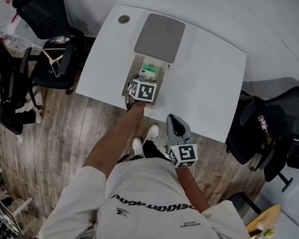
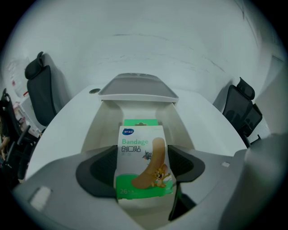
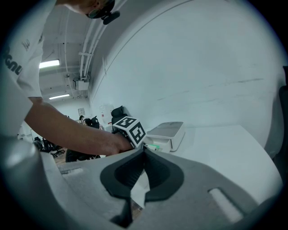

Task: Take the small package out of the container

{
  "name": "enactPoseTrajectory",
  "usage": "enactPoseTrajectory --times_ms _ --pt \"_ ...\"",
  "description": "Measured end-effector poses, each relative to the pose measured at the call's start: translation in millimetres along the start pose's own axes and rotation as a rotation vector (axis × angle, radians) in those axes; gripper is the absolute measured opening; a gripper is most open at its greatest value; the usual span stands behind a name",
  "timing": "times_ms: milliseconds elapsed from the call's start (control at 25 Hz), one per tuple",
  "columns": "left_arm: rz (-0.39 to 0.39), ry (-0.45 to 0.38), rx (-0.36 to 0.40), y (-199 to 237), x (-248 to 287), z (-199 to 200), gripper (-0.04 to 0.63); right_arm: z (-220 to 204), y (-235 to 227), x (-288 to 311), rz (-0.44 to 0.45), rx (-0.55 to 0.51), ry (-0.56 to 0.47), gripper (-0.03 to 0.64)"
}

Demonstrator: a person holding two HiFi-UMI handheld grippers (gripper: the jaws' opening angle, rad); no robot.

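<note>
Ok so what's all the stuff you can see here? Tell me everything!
table: 1, white, middle of the room
container: 1, white, open, on the table
lid: 1, grey, just past the container's far end
bandage box: 1, white and green, at the container's near end
green package: 1, green, in the container behind the bandage box
round plug: 1, grey, table's far corner
office chairs: at least three, black, left and right of the table
floor: brown wood
T-shirt: 1, white, on the person
shoes: 2, white, by the table
left hand-held gripper: 1, grey, pads against the bandage box
right hand-held gripper: 1, grey, jaws together, empty
</note>
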State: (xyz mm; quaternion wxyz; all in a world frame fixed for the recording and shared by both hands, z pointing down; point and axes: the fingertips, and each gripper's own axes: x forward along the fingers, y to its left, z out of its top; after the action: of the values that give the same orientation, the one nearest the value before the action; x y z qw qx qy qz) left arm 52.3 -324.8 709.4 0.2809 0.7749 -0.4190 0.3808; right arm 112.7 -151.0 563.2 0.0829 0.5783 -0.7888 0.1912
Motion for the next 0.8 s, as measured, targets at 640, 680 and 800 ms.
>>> enactPoseTrajectory --times_ms 640,680,800 --pt "-0.025 -0.103 0.023 -4 -39 4 0.357 8 19 -17 -0.018 -0.018 -0.040 -0.002" --pt "-0.025 -0.112 0.025 -5 -43 5 0.357 9 20 -18 -0.020 -0.022 -0.044 -0.002" --pt "-0.021 -0.134 0.030 -6 -54 1 0.357 12 23 -24 -0.026 -0.025 -0.054 -0.002"
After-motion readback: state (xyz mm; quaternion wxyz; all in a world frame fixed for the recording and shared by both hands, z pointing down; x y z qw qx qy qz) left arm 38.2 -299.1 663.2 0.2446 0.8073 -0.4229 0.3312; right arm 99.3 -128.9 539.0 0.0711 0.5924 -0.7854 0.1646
